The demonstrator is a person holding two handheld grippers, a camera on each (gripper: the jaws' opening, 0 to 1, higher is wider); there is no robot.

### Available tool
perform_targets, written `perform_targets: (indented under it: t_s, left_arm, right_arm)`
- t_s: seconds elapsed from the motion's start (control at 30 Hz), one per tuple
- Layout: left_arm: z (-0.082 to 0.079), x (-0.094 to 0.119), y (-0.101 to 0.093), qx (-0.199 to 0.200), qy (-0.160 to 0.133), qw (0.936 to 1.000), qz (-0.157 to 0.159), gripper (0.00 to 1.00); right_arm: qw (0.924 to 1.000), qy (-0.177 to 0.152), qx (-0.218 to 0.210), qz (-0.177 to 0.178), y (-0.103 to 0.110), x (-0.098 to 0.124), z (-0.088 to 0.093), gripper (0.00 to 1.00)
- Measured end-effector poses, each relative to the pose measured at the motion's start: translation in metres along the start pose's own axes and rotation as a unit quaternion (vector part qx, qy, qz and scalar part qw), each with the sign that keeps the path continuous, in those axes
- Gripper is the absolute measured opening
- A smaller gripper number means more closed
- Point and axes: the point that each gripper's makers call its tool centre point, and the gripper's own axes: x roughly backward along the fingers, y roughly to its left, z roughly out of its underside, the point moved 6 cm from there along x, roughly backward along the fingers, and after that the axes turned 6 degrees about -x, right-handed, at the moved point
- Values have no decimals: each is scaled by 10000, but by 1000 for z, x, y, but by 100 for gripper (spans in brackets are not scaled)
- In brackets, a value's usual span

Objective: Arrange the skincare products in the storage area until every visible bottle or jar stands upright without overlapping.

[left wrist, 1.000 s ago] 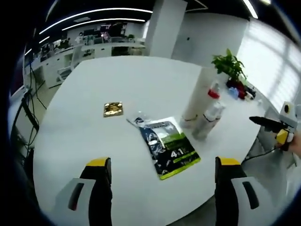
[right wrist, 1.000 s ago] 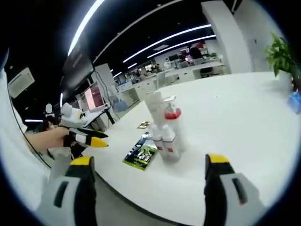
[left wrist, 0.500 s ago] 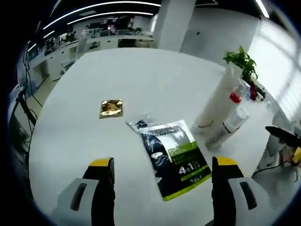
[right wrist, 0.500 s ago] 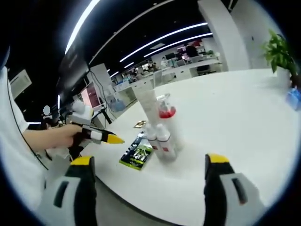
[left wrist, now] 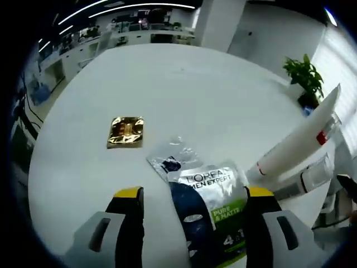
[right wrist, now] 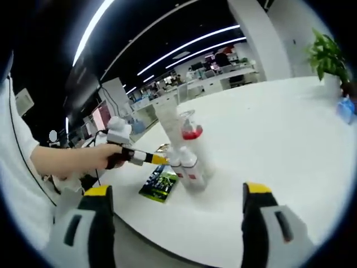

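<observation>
A dark and green face-mask sachet [left wrist: 209, 192] lies flat on the white table [left wrist: 167, 84], between the spread jaws of my left gripper [left wrist: 192, 192], which is open and holds nothing. A tall white tube [left wrist: 298, 139] and small white bottles [left wrist: 312, 176] stand just right of it. In the right gripper view the tube [right wrist: 167, 120], a red-collared pump bottle [right wrist: 191, 134] and two small bottles [right wrist: 189, 167] stand upright in a tight cluster. My left gripper [right wrist: 158, 159] reaches in beside them above the sachet [right wrist: 159, 184]. My right gripper [right wrist: 178, 206] is open, well short of the cluster.
A small gold sachet [left wrist: 126, 131] lies flat left of the mask sachet. A potted plant [left wrist: 304, 78] stands at the table's far side, with a blue item [right wrist: 346, 106] near it. A person's hand [right wrist: 78, 159] holds the left gripper. Office desks fill the background.
The left gripper has moved forward and down over the mask sachet, closing in on the bottle cluster. The right gripper has stayed about where it was.
</observation>
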Motion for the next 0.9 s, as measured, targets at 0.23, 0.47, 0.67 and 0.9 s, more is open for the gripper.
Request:
perform_targets:
  t_s: [0.23, 0.47, 0.67, 0.9]
  left_arm:
    - [-8, -18, 4, 381, 4, 9983, -431, 65]
    - [-13, -31, 6, 533, 15, 9949, -859, 62]
    - [-17, -35, 4, 653, -59, 9907, -1195, 60]
    - [-16, -42, 1, 418, -128, 9873, -1528, 61]
  right_arm:
    - [10000, -1, -47, 45, -4, -3, -3, 96]
    - [9999, 21, -120, 31, -5, -8, -2, 96]
    - [9998, 12, -187, 55, -8, -9, -3, 96]
    - [9997, 8, -251, 74, -11, -10, -3, 96]
